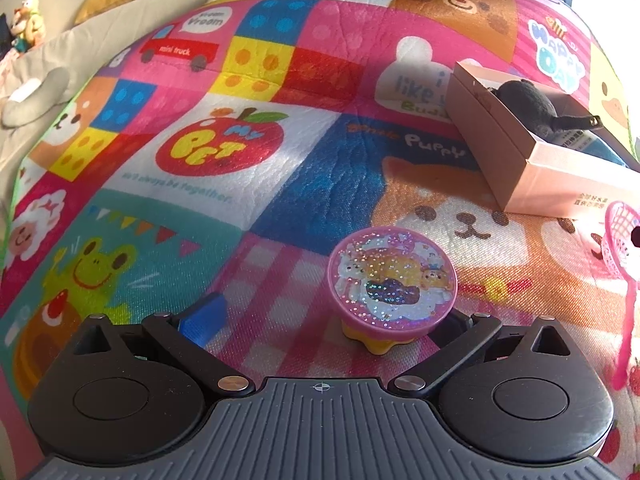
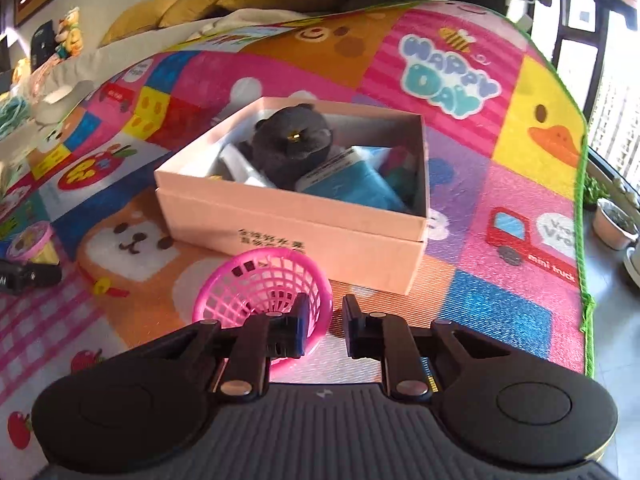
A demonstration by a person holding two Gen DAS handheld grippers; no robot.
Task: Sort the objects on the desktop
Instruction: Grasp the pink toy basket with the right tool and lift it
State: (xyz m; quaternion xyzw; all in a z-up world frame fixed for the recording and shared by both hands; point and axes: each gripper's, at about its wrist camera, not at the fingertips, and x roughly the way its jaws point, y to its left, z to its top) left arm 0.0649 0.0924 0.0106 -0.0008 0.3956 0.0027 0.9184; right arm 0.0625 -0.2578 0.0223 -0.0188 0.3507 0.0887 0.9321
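A round pink glitter-topped toy [image 1: 392, 284] on a yellow base stands on the colourful play mat, right between the fingers of my left gripper [image 1: 324, 320], whose jaws are wide open around it without touching. It also shows far left in the right wrist view [image 2: 30, 242]. My right gripper [image 2: 326, 322] is shut on the rim of a pink mesh basket [image 2: 264, 284], held near the front of the pink cardboard box [image 2: 296, 232]. The box holds a dark grey plush cat [image 2: 292, 140] and blue packets [image 2: 352, 184].
The box also shows at the right in the left wrist view [image 1: 516, 168], with the basket [image 1: 620, 240] at the right edge. The mat's green edge [image 2: 580, 184] drops to a floor with plant pots [image 2: 614, 224]. Cushions and a small figure [image 1: 28, 16] lie beyond the mat.
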